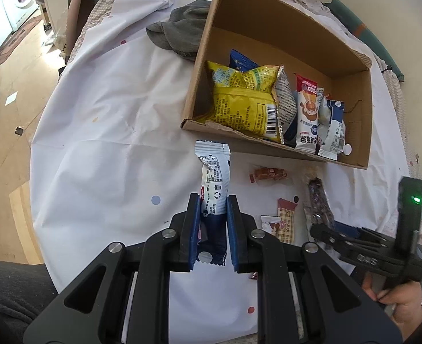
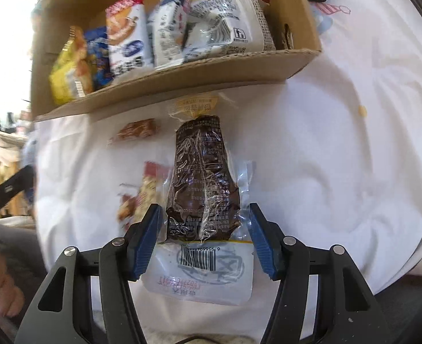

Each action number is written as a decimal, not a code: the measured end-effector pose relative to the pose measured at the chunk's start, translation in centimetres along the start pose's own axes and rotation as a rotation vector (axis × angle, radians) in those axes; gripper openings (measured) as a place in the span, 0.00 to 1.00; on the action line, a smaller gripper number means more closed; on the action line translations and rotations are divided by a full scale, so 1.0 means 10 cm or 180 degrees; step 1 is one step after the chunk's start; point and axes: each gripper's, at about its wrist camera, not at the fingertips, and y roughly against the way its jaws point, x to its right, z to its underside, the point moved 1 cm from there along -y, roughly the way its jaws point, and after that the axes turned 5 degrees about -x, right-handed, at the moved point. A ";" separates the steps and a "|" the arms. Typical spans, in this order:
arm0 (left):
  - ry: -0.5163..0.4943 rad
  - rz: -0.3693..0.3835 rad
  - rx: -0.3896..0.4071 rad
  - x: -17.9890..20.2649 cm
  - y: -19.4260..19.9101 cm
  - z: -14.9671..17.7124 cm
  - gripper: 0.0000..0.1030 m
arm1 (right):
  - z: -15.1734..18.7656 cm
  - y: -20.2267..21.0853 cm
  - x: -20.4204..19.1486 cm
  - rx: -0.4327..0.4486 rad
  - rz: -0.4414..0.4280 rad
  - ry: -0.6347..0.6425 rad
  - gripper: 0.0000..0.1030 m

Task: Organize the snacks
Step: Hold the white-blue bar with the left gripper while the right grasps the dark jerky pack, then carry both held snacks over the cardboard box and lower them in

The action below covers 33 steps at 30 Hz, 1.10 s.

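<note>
My left gripper (image 1: 212, 209) is shut on a white and blue snack packet (image 1: 214, 177), held upright above the white tablecloth, just in front of the cardboard box (image 1: 357, 132). The box holds a yellow bag (image 1: 241, 100) and several upright packets. My right gripper (image 2: 203, 223) is open, its blue pads either side of a clear packet with a dark brown snack (image 2: 202, 180); the pads stand apart from it. The right gripper body also shows in the left wrist view (image 1: 383, 246). The box (image 2: 182, 80) lies just beyond the dark packet.
A small orange-brown wrapped snack (image 1: 269, 173) and a red-topped packet (image 1: 286, 220) lie on the tablecloth in front of the box. A grey cloth (image 1: 182, 28) lies left of the box. The table's left edge drops to the floor.
</note>
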 end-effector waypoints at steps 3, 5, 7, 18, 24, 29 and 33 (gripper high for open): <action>-0.0028 -0.0060 0.0019 0.01 -0.01 0.01 0.14 | 0.07 0.10 -0.04 0.0018 -0.0243 0.0049 0.61; -0.0049 -0.0109 0.0040 0.02 -0.02 0.02 0.14 | 0.12 0.13 -0.10 -0.0008 -0.0405 0.0115 0.61; -0.0062 -0.0147 0.0062 0.02 -0.03 0.03 0.14 | 0.20 0.13 -0.22 -0.0072 -0.0518 0.0172 0.61; -0.0096 -0.0227 0.0214 0.04 0.04 0.12 0.14 | 0.26 0.41 -0.51 0.0194 -0.1046 0.0426 0.61; -0.0125 -0.0123 0.0401 0.16 0.24 0.16 0.14 | 0.21 0.78 -0.47 0.0671 -0.1376 0.0449 0.61; -0.0234 -0.0109 0.0638 0.31 0.48 -0.04 0.14 | 0.08 1.14 -0.37 0.1305 -0.1464 0.0324 0.61; -0.0311 -0.0129 0.0788 0.42 0.60 -0.28 0.14 | -0.12 1.30 -0.16 0.1559 -0.1313 0.0100 0.61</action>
